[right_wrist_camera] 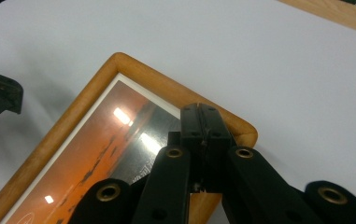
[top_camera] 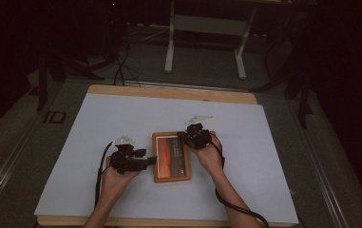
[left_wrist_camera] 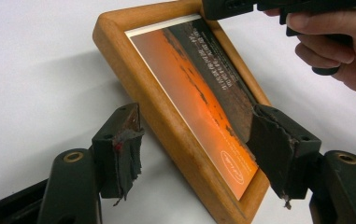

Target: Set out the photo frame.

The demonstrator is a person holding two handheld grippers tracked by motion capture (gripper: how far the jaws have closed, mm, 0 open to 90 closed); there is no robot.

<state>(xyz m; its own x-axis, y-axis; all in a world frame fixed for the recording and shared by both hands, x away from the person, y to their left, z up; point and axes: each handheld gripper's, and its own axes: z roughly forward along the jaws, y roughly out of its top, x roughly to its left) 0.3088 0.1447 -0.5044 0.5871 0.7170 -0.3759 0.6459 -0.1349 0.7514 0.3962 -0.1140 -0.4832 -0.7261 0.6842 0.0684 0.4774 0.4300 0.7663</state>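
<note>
A wooden picture frame point(top_camera: 171, 156) with an orange photo lies flat on the white sheet. My left gripper point(top_camera: 151, 160) comes at it from the left and is open. In the left gripper view the frame's point(left_wrist_camera: 166, 112) near long side sits between the jaws of the left gripper point(left_wrist_camera: 199, 154); one pad stands over the sheet, the other over the glass, with a gap at the wood. My right gripper point(top_camera: 186, 137) is shut, its tips point(right_wrist_camera: 204, 112) together over the frame's point(right_wrist_camera: 138, 77) far right corner, with nothing seen between them.
The white sheet point(top_camera: 121, 118) covers most of a wooden tabletop point(top_camera: 169, 92). Beyond it on the dark floor stand a white-legged table point(top_camera: 169, 47) and cables point(top_camera: 121, 66). In the left gripper view, the other hand point(left_wrist_camera: 339, 42) holds its gripper at the top right.
</note>
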